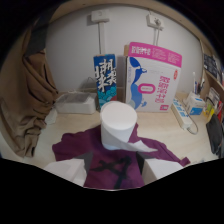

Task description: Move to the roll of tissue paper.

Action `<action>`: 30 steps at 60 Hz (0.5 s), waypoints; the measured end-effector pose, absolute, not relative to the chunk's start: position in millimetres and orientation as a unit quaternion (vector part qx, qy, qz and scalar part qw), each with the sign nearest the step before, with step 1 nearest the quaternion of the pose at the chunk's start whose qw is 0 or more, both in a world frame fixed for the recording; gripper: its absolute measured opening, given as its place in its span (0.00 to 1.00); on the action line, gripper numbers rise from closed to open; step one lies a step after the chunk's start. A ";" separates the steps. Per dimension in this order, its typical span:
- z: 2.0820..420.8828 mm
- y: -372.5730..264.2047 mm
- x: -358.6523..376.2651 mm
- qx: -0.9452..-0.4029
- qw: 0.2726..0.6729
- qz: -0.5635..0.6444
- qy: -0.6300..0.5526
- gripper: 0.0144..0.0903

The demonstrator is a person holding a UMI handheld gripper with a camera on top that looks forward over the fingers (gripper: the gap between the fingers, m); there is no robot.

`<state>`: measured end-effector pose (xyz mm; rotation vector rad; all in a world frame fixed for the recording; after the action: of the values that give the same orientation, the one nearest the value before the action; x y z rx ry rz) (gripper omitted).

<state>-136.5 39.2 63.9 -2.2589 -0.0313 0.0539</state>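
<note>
So we're basically lined up on the roll of tissue paper [118, 125] already. It stands upright on a purple garment [107, 155] spread over the worktop [170, 130], just ahead of the gripper [114, 172] and pretty much centred between the two white fingers [67, 171]. A loose tail of paper hangs off its lower right side onto the cloth.

The gripper fingers are spread well apart, with nothing held between them. We'd guess that's on purpose: the roll is wide, so the opening has to be roomy for it to slide in later.

Behind the roll, a blue carton with white lettering [105, 80] and a bigger white-and-pink box [152, 77] lean or stand against the wall, probably parked there to keep the middle free. A clear plastic box [75, 102] sits off to the left near a brown cloth [35, 95], and a power strip [181, 114] lies on the right.

Our take: the approach is mostly done, and just a short, straight push forward is left. The one thing to watch is the soft garment bunching under the fingers.
</note>
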 end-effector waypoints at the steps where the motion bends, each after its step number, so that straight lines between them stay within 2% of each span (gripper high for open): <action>1: 63.8 42.6 -135.8 -0.904 0.428 0.021 -0.013 0.95; 11: 61.1 62.2 -132.9 -0.902 0.431 0.018 -0.011 0.95; 30: 53.7 57.5 -137.3 -0.905 0.424 0.020 -0.014 0.96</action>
<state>-137.3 57.5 53.7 -2.2648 -0.0355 0.0501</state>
